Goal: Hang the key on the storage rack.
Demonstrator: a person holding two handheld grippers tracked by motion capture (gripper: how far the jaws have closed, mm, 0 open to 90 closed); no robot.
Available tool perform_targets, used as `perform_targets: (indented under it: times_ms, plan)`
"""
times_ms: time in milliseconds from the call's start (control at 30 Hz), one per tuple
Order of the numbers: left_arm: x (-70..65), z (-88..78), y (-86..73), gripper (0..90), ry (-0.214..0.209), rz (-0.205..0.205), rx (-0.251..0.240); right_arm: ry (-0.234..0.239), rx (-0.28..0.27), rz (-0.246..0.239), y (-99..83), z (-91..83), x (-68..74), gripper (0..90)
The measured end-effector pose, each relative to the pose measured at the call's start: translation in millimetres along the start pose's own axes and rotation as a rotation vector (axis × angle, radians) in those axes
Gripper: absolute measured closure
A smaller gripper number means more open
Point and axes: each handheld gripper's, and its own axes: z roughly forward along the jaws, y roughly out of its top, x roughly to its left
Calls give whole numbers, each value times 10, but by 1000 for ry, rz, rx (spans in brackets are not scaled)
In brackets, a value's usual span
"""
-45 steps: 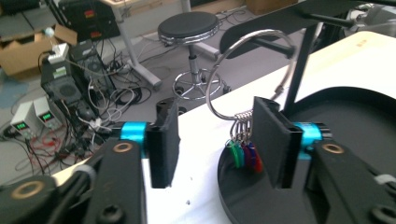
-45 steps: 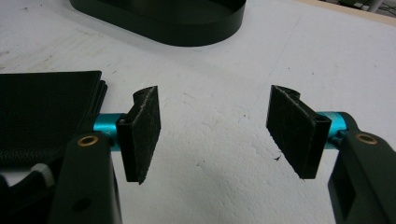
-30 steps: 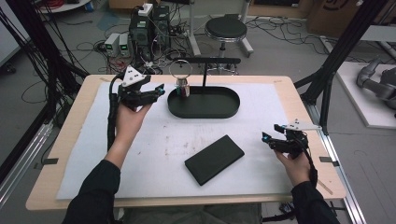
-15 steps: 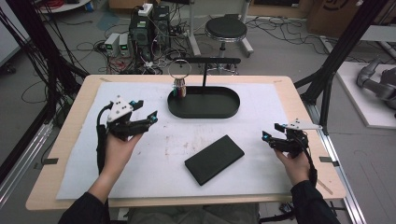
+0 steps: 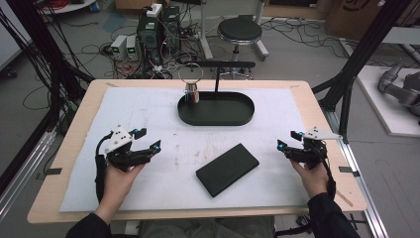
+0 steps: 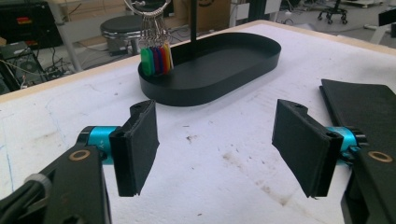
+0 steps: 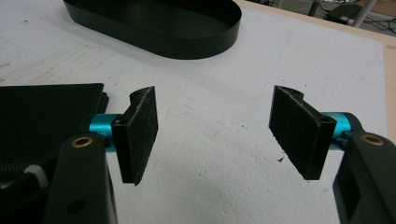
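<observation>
Case (image 5: 228, 169), a flat black slab, lies lower centre of the high view on the white mat (image 5: 148, 109), turned at a slant, touching neither gripper.

At the left of that view the left gripper (image 5: 149, 139) hovers low over the mat, well apart from the case. Its jaws have just been opening and stand wide with nothing between them; the left gripper view (image 6: 215, 144) shows bare mat between the pads and the case (image 6: 369, 102) just beyond the right-hand pad.

Upper centre, the keys (image 5: 192, 94) hang by their ring from the stand (image 5: 217, 79), their coloured tags (image 6: 156, 58) dangling at the left end of the oval tray (image 5: 216, 120). The rest of the tray looks empty.

At the right, the right gripper (image 5: 288, 140) rests near the mat's edge, jaws wide apart and empty. In the right gripper view (image 7: 212, 135) the case (image 7: 46, 112) sits at the left edge, behind the left-hand pad.

The likely step is picking up the case, probably for the tray. To do it well, the nearer gripper should turn so that its pads face the case's two long sides, come down level until the tips touch the mat, then close squarely across the narrow width. A grip near the middle would keep the slab from tipping. The lift should pass clear of the hanging keys and the stand.
</observation>
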Motion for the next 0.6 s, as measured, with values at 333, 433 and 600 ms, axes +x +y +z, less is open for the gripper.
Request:
perform_targets:
  times_ms: [333, 433, 600]
  plan:
    - [-12, 43, -35, 310, 7, 10, 12, 47, -2, -33, 3, 17, 58, 333]
    - [-36, 56, -43, 310, -1, 14, 22, 77, -11, -48, 15, 13, 104, 332]
    - [-78, 80, -32, 310, -8, 26, 23, 153, 11, -85, 7, 53, 178, 337]
